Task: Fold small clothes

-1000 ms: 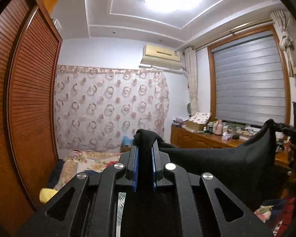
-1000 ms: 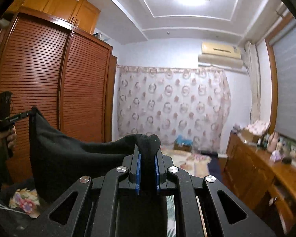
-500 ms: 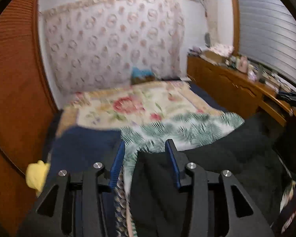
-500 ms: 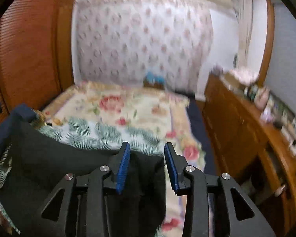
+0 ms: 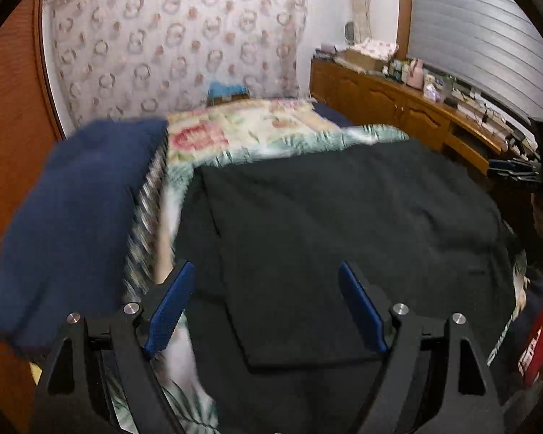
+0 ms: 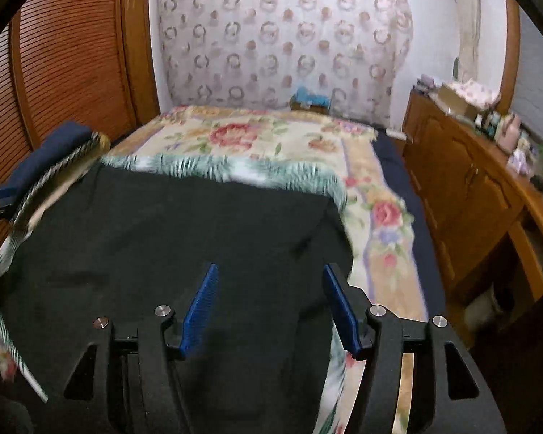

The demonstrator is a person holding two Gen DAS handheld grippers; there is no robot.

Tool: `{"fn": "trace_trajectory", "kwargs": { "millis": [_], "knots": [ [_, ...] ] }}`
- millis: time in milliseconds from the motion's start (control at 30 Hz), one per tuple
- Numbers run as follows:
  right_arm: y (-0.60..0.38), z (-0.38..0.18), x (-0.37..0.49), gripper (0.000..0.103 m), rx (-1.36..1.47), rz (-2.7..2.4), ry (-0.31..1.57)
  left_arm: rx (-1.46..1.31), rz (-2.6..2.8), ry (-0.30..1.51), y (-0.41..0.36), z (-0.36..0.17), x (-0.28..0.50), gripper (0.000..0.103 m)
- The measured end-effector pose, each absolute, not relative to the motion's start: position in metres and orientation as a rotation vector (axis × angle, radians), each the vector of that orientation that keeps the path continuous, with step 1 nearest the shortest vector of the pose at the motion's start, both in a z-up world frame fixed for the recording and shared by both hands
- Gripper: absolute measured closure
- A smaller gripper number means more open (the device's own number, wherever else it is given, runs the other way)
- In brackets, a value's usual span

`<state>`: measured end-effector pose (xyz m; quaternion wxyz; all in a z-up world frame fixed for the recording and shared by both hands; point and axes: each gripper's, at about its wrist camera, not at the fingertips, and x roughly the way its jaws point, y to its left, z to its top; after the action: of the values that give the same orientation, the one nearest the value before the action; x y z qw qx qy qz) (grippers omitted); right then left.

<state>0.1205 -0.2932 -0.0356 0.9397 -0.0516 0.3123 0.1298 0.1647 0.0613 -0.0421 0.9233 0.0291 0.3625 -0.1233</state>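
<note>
A black garment [image 5: 344, 217] lies spread flat on the bed, and it also shows in the right wrist view [image 6: 170, 231]. My left gripper [image 5: 266, 282] is open and empty, just above the garment's near left part. My right gripper [image 6: 269, 278] is open and empty, above the garment's near right part. The other gripper shows dimly at the right edge of the left wrist view [image 5: 517, 173]. The frames are blurred by motion.
A dark blue garment [image 5: 72, 217] lies at the bed's left side beside a striped cloth [image 5: 144, 217]. A floral bedspread [image 6: 264, 137] covers the far bed. A wooden sideboard [image 6: 463, 181] with small items runs along the right. A louvred wardrobe [image 6: 68, 50] stands left.
A second ago both grippers held the black garment up in the air, shut on its corners. They swung down, laid it flat on the bed and opened wide.
</note>
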Motion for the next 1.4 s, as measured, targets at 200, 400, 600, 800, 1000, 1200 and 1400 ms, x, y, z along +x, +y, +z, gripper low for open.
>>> {"fn": "trace_trajectory", "kwargs": {
  "millis": [200,400,600,800,1000,1200,1400],
  "knots": [
    [-0.305,-0.048,0.080,0.041,-0.107,0.269,0.713,0.070,-0.268,0.843,0.050,-0.078,0.162,0.021],
    [-0.328,-0.052,0.053,0.041,-0.084,0.236,0.740,0.039,-0.274,0.887,0.042,-0.097,0.161,0.021],
    [-0.330,-0.051,0.054,0.055,-0.047,0.245,0.770,0.078,-0.245,0.869,0.036,-0.104,0.156,0.018],
    [-0.324,-0.058,0.040,0.074,-0.052,0.228,0.763,0.072,-0.240,0.876,0.038,-0.103,0.158,0.014],
    [-0.319,-0.065,0.029,0.097,-0.132,0.240,0.758,0.072,-0.240,0.876,0.037,-0.103,0.159,0.014],
    [-0.326,-0.062,0.014,0.097,-0.116,0.222,0.741,0.073,-0.240,0.876,0.037,-0.103,0.160,0.014],
    [-0.326,-0.054,0.010,0.097,-0.081,0.205,0.716,0.073,-0.240,0.876,0.037,-0.103,0.160,0.014]
  ]
}}
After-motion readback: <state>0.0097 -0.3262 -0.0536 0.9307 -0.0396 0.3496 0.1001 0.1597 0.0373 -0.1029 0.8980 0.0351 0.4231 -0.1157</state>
